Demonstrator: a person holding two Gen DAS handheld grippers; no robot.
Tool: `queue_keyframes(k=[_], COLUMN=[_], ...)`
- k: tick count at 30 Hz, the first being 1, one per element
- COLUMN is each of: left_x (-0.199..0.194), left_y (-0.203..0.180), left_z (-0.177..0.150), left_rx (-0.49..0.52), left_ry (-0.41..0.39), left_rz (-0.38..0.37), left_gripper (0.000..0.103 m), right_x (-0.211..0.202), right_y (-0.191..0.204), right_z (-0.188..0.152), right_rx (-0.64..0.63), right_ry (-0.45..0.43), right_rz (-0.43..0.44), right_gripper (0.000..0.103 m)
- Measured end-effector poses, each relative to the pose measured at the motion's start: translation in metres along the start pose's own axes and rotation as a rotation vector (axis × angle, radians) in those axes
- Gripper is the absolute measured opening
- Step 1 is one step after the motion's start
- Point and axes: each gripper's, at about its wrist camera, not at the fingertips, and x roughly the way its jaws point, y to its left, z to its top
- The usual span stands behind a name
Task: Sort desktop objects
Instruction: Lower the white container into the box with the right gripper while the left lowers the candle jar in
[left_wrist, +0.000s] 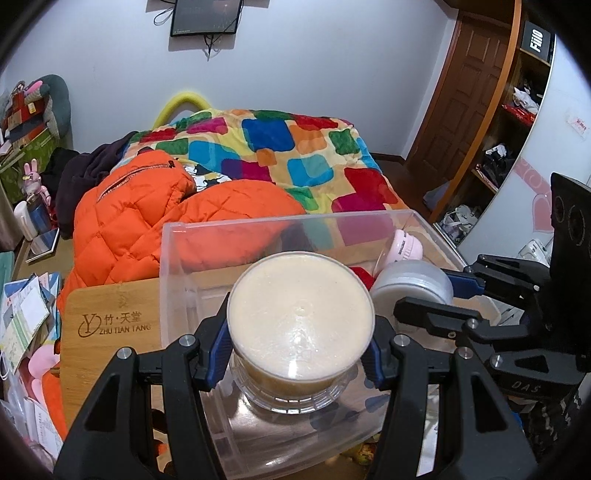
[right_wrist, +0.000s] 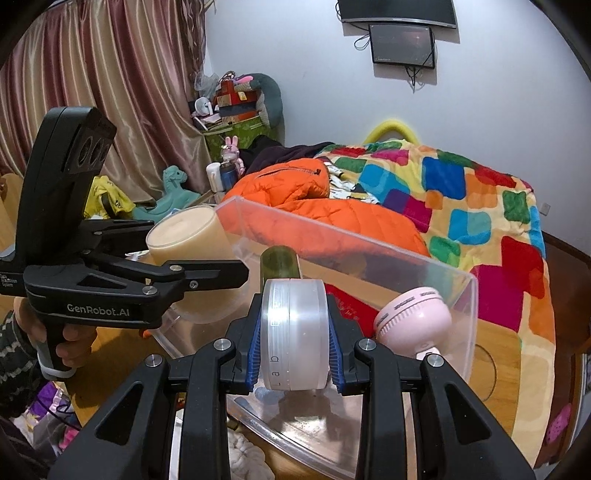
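Now over clear bin (left_wrist: 177, 236), left gripper (left_wrist: 299, 354) jaws clenched on cream jar (left_wrist: 299, 314), right gripper (right_wrist: 295, 354) jaws grasping frosted jar (right_wrist: 295, 332), pink fan (right_wrist: 413, 321) and red item (right_wrist: 351, 306) inside bin, bamboo table (left_wrist: 110, 317) beneath.

Quick headcount of the bin and what's around it

One clear bin (right_wrist: 436, 291), two grippers, two jars: one cream jar (left_wrist: 299, 310), one silver-lidded jar (right_wrist: 295, 332). Also one pink fan (right_wrist: 410, 317), one green bottle (right_wrist: 279, 262).
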Motion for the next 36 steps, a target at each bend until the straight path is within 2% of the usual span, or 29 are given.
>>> queue_keyframes(k=[7,12,18,25,36], left_x=[-0.008,-0.005,0.002,-0.001,-0.007], left_y=[-0.004,-0.007,-0.004,-0.004,-0.003], left_z=[0.005,0.008,0.001,-0.002,-0.007], left_rx=[0.028,0.063,0.054,0.054,0.045], left_ry=[-0.037,-0.029,-0.012,-0.023,-0.017], left_rz=[0.006,0.029,0.032,0.052,0.035], left_gripper=[0.054,0.054,0.054,0.059,0.062], right_x=[0.009,0.015,0.016,0.014,0.002], right_y=[0.002,0.004,0.004,0.005,0.014], right_z=[-0.005,-0.007,-0.009,-0.008,-0.008], right_rx=[-0.009,-0.019,-0.017,-0.027,-0.038], right_ry=[0.031,0.051,0.059,0.057,0.04], right_rz=[0.01,0.012,0.005,-0.027,-0.056], right_gripper=[0.027,0.027,0.027,0.028,0.044])
